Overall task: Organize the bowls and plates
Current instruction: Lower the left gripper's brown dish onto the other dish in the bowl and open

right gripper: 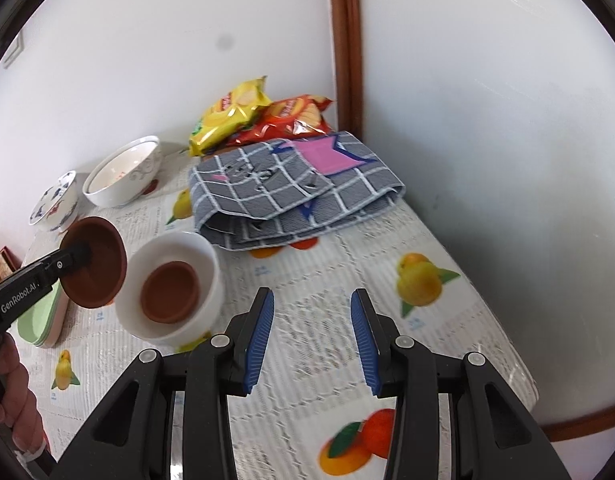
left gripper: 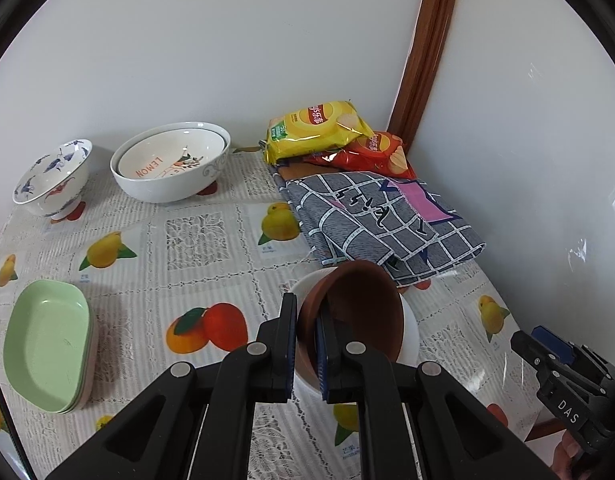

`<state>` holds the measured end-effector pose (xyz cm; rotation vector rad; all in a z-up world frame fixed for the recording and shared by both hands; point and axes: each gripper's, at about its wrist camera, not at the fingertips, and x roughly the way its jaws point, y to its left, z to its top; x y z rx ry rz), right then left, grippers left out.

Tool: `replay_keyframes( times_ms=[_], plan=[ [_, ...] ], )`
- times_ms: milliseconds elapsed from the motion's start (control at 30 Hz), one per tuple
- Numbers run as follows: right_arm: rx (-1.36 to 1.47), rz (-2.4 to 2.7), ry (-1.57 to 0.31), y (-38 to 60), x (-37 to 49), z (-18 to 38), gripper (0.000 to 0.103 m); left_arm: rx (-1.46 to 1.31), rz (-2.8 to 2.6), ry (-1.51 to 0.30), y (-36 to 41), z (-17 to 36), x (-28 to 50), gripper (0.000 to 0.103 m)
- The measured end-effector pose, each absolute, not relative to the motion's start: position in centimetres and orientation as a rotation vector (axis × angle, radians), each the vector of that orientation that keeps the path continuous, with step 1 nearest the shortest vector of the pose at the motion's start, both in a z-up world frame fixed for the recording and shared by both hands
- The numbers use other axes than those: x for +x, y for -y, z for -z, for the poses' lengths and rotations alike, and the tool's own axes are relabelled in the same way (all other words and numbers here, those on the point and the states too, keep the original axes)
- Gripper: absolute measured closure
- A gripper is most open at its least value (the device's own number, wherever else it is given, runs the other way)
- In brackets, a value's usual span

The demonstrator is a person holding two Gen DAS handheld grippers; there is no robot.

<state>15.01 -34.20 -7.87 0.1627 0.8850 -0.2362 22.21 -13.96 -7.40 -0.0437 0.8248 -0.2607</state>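
My left gripper (left gripper: 306, 312) is shut on the rim of a brown bowl (left gripper: 359, 304) and holds it tilted just above and left of a white bowl (right gripper: 171, 280). That white bowl has a second brown bowl (right gripper: 169, 292) nested inside. The held brown bowl also shows in the right wrist view (right gripper: 99, 268). My right gripper (right gripper: 312, 300) is open and empty over the tablecloth, right of the white bowl. A large white bowl with a LEMON bowl nested in it (left gripper: 171, 164), a blue-patterned bowl (left gripper: 51, 178) and stacked green dishes (left gripper: 47, 340) sit on the table.
A folded grey checked cloth (left gripper: 379, 220) lies behind the white bowl. Yellow (left gripper: 315, 128) and red (left gripper: 375, 156) chip bags sit in the back corner. Walls close the back and right sides. The fruit-print tablecloth (left gripper: 195, 240) covers the table.
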Motion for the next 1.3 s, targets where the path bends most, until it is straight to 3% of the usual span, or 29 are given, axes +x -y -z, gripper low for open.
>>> replay_keyframes(
  times_ms=[1300],
  plan=[
    [0.228,0.250,-0.988,36.2,14.4,12.4,0.062,-0.060,0.267,-0.959,16.1,12.8,25.5,0.094]
  ],
)
